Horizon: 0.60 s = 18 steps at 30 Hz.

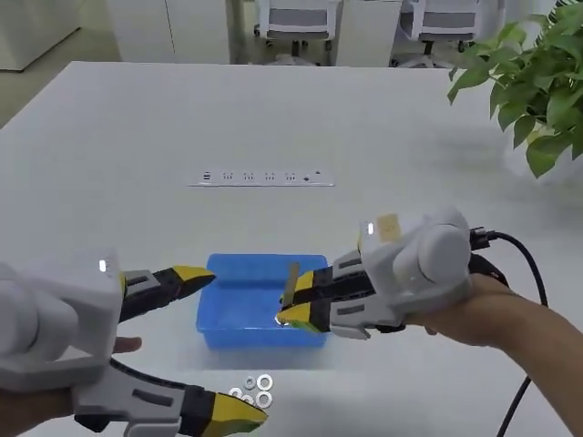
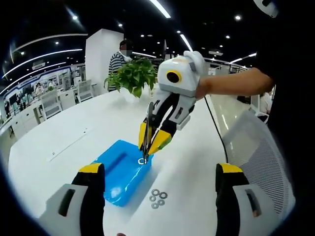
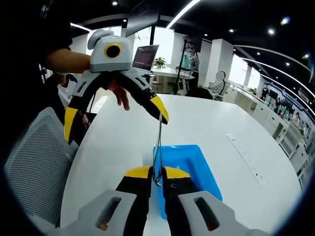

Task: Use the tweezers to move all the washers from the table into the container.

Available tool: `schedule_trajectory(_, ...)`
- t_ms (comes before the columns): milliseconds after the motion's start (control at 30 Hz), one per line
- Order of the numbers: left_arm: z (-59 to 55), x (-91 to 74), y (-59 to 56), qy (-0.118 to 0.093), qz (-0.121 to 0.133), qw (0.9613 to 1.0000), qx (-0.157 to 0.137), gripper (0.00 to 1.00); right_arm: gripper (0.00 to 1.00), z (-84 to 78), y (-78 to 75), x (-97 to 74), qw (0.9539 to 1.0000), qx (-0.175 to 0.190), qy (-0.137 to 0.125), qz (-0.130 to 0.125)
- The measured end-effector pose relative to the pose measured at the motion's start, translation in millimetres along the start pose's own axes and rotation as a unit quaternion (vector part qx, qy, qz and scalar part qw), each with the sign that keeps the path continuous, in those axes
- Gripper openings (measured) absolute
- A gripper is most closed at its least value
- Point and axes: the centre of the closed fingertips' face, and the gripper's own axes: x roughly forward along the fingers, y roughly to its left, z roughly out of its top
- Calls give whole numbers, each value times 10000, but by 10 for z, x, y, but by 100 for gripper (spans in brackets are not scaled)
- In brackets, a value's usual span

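A blue container (image 1: 260,273) sits on the white table (image 1: 137,137), with three or so small metal washers (image 1: 255,390) lying just in front of it. My right gripper (image 1: 305,308) is shut on thin tweezers (image 1: 290,284) that point down over the container's right side. The tweezers' tip (image 2: 143,158) pinches one washer (image 2: 142,161) above the container (image 2: 118,169). My left gripper (image 1: 223,346) hangs open and wide at the near left, holding nothing, its jaws either side of the container's front. Loose washers (image 2: 158,198) lie between its jaws.
A white power strip (image 1: 260,177) lies across the table's middle. A leafy plant (image 1: 537,82) stands at the far right. Office chairs (image 1: 296,23) line the far edge. A mesh chair (image 3: 34,162) is beside the table, and the right gripper's cable (image 1: 524,264) trails off right.
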Motion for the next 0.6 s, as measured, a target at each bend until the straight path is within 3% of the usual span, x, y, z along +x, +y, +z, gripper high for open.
schedule_trajectory(600,-29,15,71,15,80,10000,-29,96,10,-154,-168,204,9998,-168,77,-55)
